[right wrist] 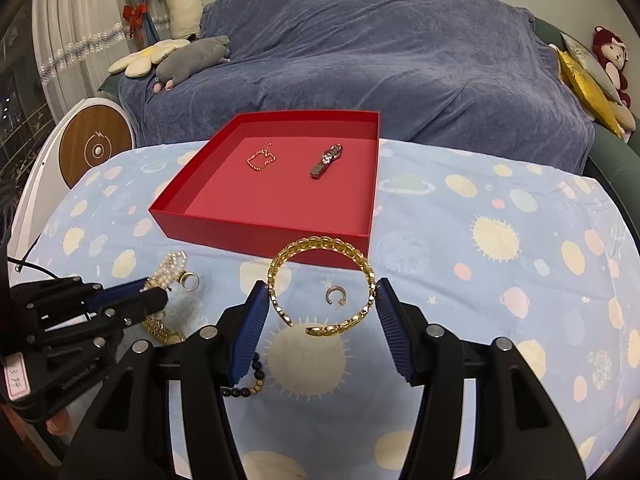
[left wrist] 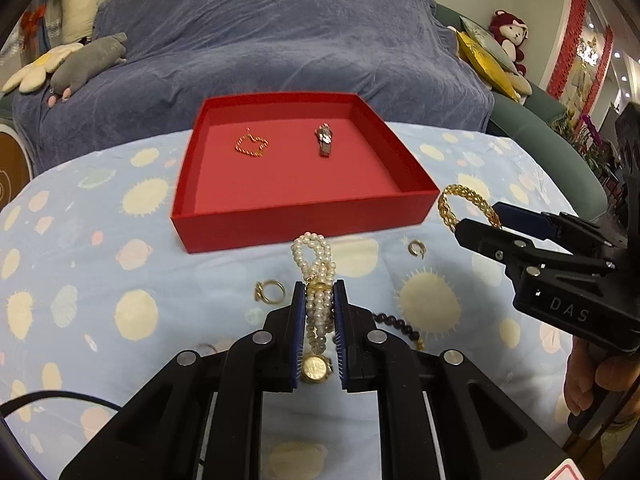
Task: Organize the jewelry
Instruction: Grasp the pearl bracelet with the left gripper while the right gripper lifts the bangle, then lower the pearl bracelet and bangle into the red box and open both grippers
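Observation:
My left gripper [left wrist: 319, 293] is shut on a pearl-strand watch [left wrist: 316, 258]; its gold face hangs between the jaws. In the right wrist view that gripper [right wrist: 156, 298] sits at the left, with the pearls [right wrist: 173, 265] past its tip. My right gripper [right wrist: 322, 286] is shut on an open gold chain bangle [right wrist: 320, 246], both pads against its sides. From the left wrist view the bangle [left wrist: 460, 198] stands above the cloth in that gripper [left wrist: 480, 218]. The red tray [left wrist: 304, 220] [right wrist: 260, 240] lies beyond both, holding a thin gold chain [left wrist: 251, 146] [right wrist: 262, 160] and a silver jewelled clip [left wrist: 325, 142] [right wrist: 326, 162].
On the blue planet-print cloth [right wrist: 500, 280] lie a gold ring [left wrist: 270, 291] [right wrist: 189, 280], a small hoop earring [left wrist: 417, 249] [right wrist: 335, 296] and a dark bead bracelet [left wrist: 396, 326] [right wrist: 248, 384]. A blue-covered sofa [left wrist: 280, 40] with plush toys stands behind the table.

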Motion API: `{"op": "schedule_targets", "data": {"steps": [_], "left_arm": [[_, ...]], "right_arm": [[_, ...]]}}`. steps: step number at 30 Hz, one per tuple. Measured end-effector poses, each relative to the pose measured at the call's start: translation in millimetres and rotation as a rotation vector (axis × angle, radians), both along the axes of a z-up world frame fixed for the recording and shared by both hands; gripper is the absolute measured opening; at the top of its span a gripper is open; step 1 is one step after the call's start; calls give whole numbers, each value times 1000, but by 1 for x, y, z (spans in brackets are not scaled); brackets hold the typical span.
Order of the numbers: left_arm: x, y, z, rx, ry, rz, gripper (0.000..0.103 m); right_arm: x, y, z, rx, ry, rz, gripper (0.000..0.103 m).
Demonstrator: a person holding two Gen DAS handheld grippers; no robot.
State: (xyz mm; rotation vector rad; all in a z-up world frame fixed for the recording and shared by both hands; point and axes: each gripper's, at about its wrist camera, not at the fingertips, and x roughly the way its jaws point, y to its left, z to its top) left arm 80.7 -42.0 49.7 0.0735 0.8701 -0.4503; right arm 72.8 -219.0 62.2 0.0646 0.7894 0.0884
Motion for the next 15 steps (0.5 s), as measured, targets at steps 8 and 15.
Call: {"op": "schedule_targets", "data": {"steps": [8, 15], "left_arm": [[55, 10, 33, 54, -100, 67, 11], [114, -5, 10, 112, -93, 104, 11]], "right_arm": [[47, 9, 27, -2, -75, 35, 53], [100, 24, 13, -31, -49, 50, 53]]}}
